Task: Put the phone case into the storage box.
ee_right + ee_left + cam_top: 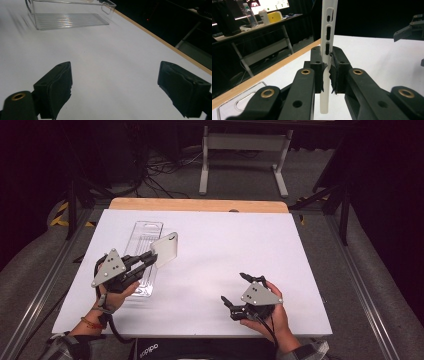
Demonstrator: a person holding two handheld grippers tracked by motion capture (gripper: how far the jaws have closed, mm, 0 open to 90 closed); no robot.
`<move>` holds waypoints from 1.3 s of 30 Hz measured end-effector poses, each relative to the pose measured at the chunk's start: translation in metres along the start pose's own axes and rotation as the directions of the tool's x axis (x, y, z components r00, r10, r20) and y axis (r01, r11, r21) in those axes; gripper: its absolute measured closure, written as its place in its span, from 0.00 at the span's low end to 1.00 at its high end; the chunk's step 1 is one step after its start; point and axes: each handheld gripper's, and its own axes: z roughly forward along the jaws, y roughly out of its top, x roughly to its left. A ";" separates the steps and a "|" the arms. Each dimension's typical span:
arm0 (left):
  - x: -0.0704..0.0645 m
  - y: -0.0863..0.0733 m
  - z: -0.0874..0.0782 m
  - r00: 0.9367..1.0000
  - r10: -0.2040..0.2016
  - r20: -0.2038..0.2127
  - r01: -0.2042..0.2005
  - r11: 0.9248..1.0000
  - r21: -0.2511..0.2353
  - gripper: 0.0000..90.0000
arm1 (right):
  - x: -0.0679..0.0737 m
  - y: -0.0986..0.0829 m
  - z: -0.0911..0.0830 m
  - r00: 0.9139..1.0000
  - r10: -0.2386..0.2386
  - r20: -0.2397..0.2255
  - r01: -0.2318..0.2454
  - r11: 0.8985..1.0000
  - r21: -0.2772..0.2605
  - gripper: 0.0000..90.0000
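A frosted white phone case (166, 248) is held off the table, gripped by its lower edge in my left gripper (152, 255), which is shut on it. In the left gripper view the case (329, 30) stands edge-on and upright between the pads of that gripper (327, 68), its side slots showing. A clear plastic tray (145, 234) lies lengthwise on the white table (225, 240), under and behind the case. My right gripper (233, 287) rests near the front right, open wide with nothing in it; in its own view the gripper (115, 85) looks over bare table toward the tray (67, 17).
A wooden strip (200, 205) edges the table's far side. Beyond it stand a white frame (245, 150) and floor cables (165, 167). The left gripper view has a corner of the tray (242, 102), a side desk with a bottle (250, 15), and the right gripper (412, 27) farther off.
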 end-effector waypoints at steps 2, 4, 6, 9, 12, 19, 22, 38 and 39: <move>0.001 0.000 -0.001 1.000 -0.002 -0.001 0.002 1.000 -0.001 0.91 | 0.000 0.000 0.000 1.000 -0.002 -0.003 0.002 1.000 0.002 0.15; 0.003 0.000 -0.002 1.000 -0.002 -0.010 0.001 1.000 -0.008 0.91 | 0.000 0.000 0.000 1.000 -0.004 -0.004 0.004 1.000 0.002 0.15; 0.005 -0.001 -0.004 1.000 -0.007 -0.010 0.007 1.000 -0.004 0.91 | 0.000 0.000 0.000 1.000 -0.004 -0.005 0.004 1.000 0.000 0.15; 0.008 -0.001 -0.006 1.000 -0.008 -0.018 0.008 1.000 -0.009 0.91 | 0.000 0.000 0.000 1.000 -0.003 -0.004 0.003 1.000 0.000 0.15; 0.011 -0.001 -0.008 1.000 -0.015 -0.019 0.015 1.000 -0.008 0.91 | 0.000 0.000 0.000 1.000 -0.003 -0.005 0.003 1.000 -0.001 0.15; 0.017 -0.002 -0.014 0.999 -0.026 -0.036 0.026 1.000 -0.016 0.91 | 0.000 0.000 0.001 1.000 -0.004 -0.006 0.004 1.000 0.001 0.15; 0.021 -0.003 -0.016 0.998 -0.033 -0.046 0.032 0.999 -0.015 0.91 | 0.001 0.000 0.001 1.000 -0.004 -0.006 0.004 1.000 0.003 0.15; 0.040 -0.011 -0.021 0.994 -0.060 -0.086 0.061 0.998 0.006 0.91 | 0.000 0.000 0.000 1.000 -0.008 -0.003 0.008 1.000 -0.003 0.15; 0.041 -0.012 -0.020 0.994 -0.063 -0.090 0.064 0.998 0.006 0.91 | 0.000 0.000 0.000 1.000 -0.007 -0.003 0.007 1.000 -0.004 0.15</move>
